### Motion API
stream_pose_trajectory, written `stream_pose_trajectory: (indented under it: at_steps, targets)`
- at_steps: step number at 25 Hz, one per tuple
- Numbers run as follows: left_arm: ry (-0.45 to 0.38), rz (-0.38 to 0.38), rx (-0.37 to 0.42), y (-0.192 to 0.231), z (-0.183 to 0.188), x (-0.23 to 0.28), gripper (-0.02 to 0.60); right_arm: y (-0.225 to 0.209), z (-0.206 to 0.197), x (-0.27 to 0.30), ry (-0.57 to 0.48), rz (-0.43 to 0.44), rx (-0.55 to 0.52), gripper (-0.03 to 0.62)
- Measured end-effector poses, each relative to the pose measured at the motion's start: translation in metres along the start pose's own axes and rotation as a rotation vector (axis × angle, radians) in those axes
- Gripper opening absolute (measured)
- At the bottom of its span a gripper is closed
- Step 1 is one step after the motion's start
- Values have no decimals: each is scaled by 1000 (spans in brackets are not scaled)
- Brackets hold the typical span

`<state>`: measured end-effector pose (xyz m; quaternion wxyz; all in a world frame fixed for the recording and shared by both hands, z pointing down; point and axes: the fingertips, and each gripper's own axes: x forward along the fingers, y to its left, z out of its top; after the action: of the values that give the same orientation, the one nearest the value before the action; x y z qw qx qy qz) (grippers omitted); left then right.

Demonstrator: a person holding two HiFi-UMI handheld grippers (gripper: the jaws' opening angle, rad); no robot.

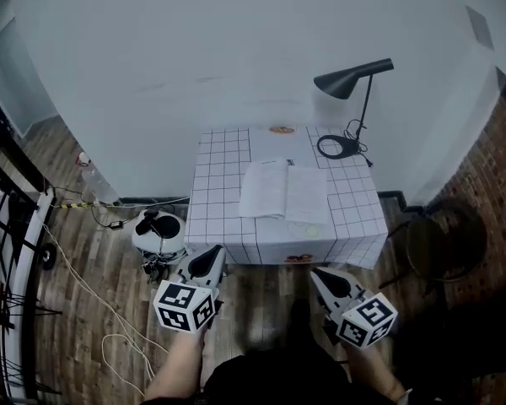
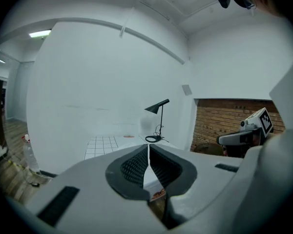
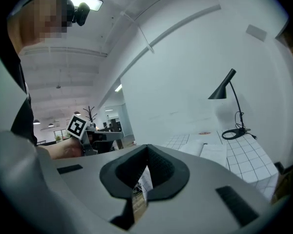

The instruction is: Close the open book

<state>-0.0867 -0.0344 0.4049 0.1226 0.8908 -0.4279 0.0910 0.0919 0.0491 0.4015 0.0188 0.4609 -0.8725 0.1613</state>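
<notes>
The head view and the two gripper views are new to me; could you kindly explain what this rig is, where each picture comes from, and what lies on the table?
There is no robot: a person holds a gripper in each hand, the left gripper and the right gripper; the marker cubes belong to them. The head view comes from a camera on the person's head, looking down. Each gripper view comes from a camera riding on that gripper, looking along its fingers. In both, the fingers are closed together and hold nothing. Ahead stands a table with a white gridded cover. On it are an open book, a desk lamp at the far right corner, and a small orange thing at the back edge, too small to identify. Neither gripper touches the book.
</notes>
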Motion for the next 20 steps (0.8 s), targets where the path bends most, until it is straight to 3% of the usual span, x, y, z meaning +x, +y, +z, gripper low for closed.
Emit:
stream_pose_trajectory:
  at_steps: [9, 13, 20]
  targets:
    - [-20, 81, -30, 13, 53, 127, 17, -131, 60, 69, 62, 99, -43, 3]
    - [-11, 105, -51, 17, 58, 160, 17, -155, 65, 96, 108, 157, -67, 3]
    - [17, 107, -62, 60, 50, 186, 17, -175, 54, 152, 176, 131, -70, 5]
